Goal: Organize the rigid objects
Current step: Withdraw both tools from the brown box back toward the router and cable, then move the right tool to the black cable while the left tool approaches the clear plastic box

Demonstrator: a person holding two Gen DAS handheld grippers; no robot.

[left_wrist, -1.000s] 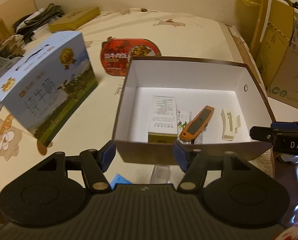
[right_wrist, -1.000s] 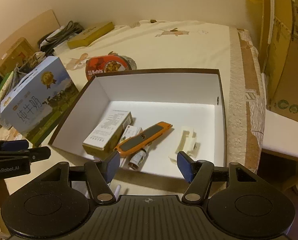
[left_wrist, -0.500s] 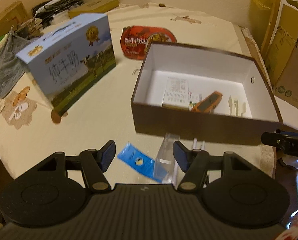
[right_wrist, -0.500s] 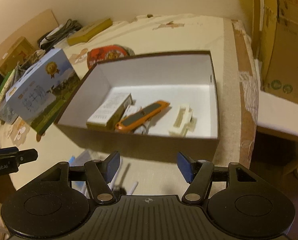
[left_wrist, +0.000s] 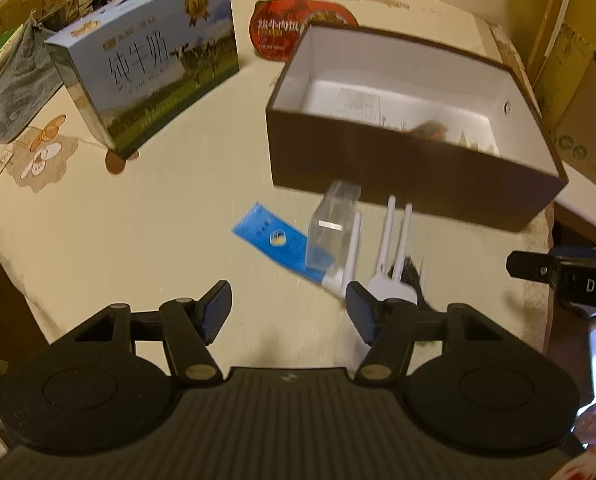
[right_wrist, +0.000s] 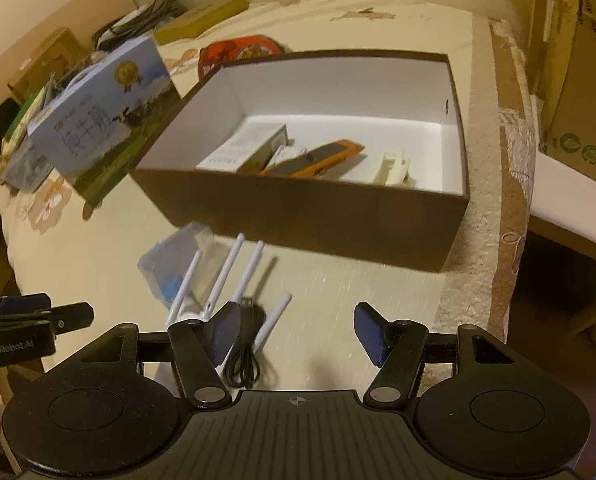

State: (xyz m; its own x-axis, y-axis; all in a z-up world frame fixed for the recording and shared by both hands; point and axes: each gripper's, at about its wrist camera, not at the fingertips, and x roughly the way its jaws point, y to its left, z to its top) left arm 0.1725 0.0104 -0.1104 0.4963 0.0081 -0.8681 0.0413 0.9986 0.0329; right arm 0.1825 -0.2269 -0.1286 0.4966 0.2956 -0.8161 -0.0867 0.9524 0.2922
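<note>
**Inspector A:** Both grippers have drawn back from the brown box [right_wrist: 298, 216] since the earlier frames; its near wall now sits mid-frame, and loose items once hidden below the cameras have come into view on the counter [left_wrist: 137, 232].

**Inspector B:** Finger state?

**Inspector A:** Left gripper [left_wrist: 287, 312]: fingers spread wide, nothing between them. Right gripper [right_wrist: 295, 334]: likewise released and empty.

**Inspector B:** Step in hand?

**Inspector A:** Judged to be selection of the next item. Already inside the box: a printed carton [right_wrist: 243, 148], an orange utility knife [right_wrist: 318, 158] and a cream plastic piece [right_wrist: 394, 166]. Still outside, centre of the left view: a clear plastic case [left_wrist: 332, 228] lying over a blue packet [left_wrist: 265, 236], and beside them a white device with thin antennas [left_wrist: 394, 240] and a coiled black cable [right_wrist: 241, 360].

**Inspector B:** Next move?

**Inspector A:** Probably lowering onto one loose item. The case is smooth, glossy and boxy, so a square pinch across flat faces seems wise. The antennas look slender and round; gripping the device's body appears safer. The packet lies flat and may resist pickup.
</note>
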